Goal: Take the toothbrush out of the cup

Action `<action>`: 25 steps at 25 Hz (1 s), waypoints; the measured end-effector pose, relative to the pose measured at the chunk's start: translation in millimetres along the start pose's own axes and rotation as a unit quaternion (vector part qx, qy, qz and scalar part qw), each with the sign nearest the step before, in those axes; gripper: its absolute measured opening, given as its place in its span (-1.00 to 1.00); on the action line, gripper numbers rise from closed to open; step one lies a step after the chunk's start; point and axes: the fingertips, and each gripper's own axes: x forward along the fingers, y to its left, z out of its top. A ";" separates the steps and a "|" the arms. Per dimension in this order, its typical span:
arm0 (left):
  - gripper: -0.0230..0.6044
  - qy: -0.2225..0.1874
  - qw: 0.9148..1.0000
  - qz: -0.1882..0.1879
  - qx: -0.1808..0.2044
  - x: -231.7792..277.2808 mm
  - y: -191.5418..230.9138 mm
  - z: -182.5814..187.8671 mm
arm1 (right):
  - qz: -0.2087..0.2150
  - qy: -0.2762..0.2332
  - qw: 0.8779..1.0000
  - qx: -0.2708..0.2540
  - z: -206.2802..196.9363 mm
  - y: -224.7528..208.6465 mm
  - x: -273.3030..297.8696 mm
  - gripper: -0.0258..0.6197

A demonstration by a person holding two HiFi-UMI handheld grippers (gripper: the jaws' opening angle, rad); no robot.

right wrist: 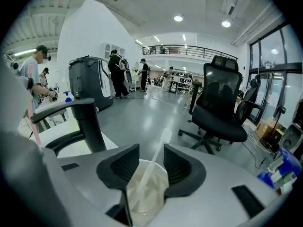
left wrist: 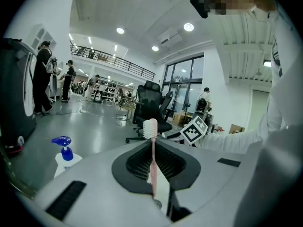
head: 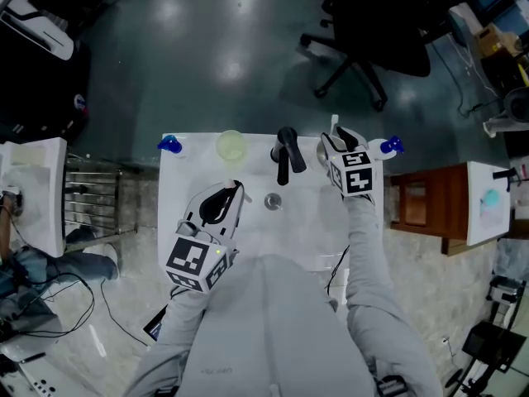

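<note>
The left gripper [left wrist: 153, 150] is clamped on a pink toothbrush [left wrist: 150, 128], held above the sink [head: 310, 222]. The right gripper [right wrist: 150, 150] gapes wide around a white cup [right wrist: 158, 188] with a pale toothbrush [right wrist: 151, 168] standing in it, beside the black tap [head: 286, 151]. Blue pump bottles [head: 169, 145] stand at the basin's back corners.

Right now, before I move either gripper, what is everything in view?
sink: one, white, centre of head view
faucet: one, black, back edge of sink
drain: one, metal, in the basin
pump bottles: two, blue-topped, sink's back corners
green cup: one, pale yellow-green, left of faucet
white cup: one, white, between the right gripper jaws
white toothbrush: one, white, leaning in the white cup
pink toothbrush: one, pink, clamped in left gripper
office chair: one, black, floor beyond sink
wooden stand: one, brown, right of sink
left gripper: one, grey and black, shut on pink toothbrush
right gripper: one, grey and black, open around white cup
</note>
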 end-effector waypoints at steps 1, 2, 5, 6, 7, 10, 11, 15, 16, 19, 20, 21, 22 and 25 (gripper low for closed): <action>-0.81 0.000 1.000 0.000 -0.001 0.0 0.3 -0.4 | -0.002 0.004 1.000 0.000 -1.0 -0.6 2.3 -0.46; -0.81 0.000 1.000 0.000 -0.001 0.0 0.7 -0.7 | -0.005 0.008 1.000 -0.001 -1.9 -1.5 4.3 -0.46; -0.81 0.000 1.000 0.000 -0.003 -0.5 0.9 -1.7 | -0.010 0.025 1.000 -0.003 -4.7 -4.5 10.1 -0.46; -0.81 0.000 1.000 0.000 -0.004 -0.4 1.0 -2.2 | -0.011 0.030 0.999 -0.004 -5.6 -5.3 12.1 -0.46; -0.81 0.001 1.000 0.001 -0.005 -0.2 1.2 -2.9 | -0.013 0.035 0.999 -0.005 -6.4 -6.0 14.2 -0.46; -0.81 0.001 1.000 0.002 -0.006 0.0 2.6 -4.0 | -0.015 0.044 0.999 -0.008 -7.9 -6.5 19.3 -0.48; -0.81 0.001 1.000 0.002 -0.006 -0.5 3.2 -3.9 | -0.015 0.046 0.999 -0.008 -8.2 -6.1 20.3 -0.51; -0.81 0.000 1.000 0.005 -0.007 -2.3 3.7 -3.1 | -0.023 0.044 0.999 -0.011 -7.9 -7.1 18.1 -0.70; -0.81 -0.001 1.000 0.006 -0.007 -2.5 3.8 -2.8 | -0.023 0.042 0.999 -0.011 -7.8 -7.1 17.3 -0.71; -0.81 -0.002 1.000 0.007 -0.008 -3.0 4.5 -2.4 | -0.020 0.039 0.999 -0.007 -8.0 -6.5 16.7 -0.73; -0.81 -0.003 1.000 0.007 -0.008 -3.1 4.4 -2.4 | -0.018 0.036 0.999 -0.005 -7.7 -6.4 16.4 -0.75; -0.81 -0.003 1.000 0.007 -0.007 -3.3 4.3 -2.3 | -0.018 0.033 0.999 -0.001 -6.9 -6.5 15.9 -0.78; -0.81 -0.003 1.000 0.007 -0.007 -3.7 4.1 -2.3 | -0.017 0.030 0.999 0.002 -5.8 -6.4 15.4 -0.79; -0.81 -0.005 1.000 0.007 -0.007 -5.4 3.7 -1.1 | -0.014 0.023 1.000 0.013 -1.7 -5.1 13.8 -0.82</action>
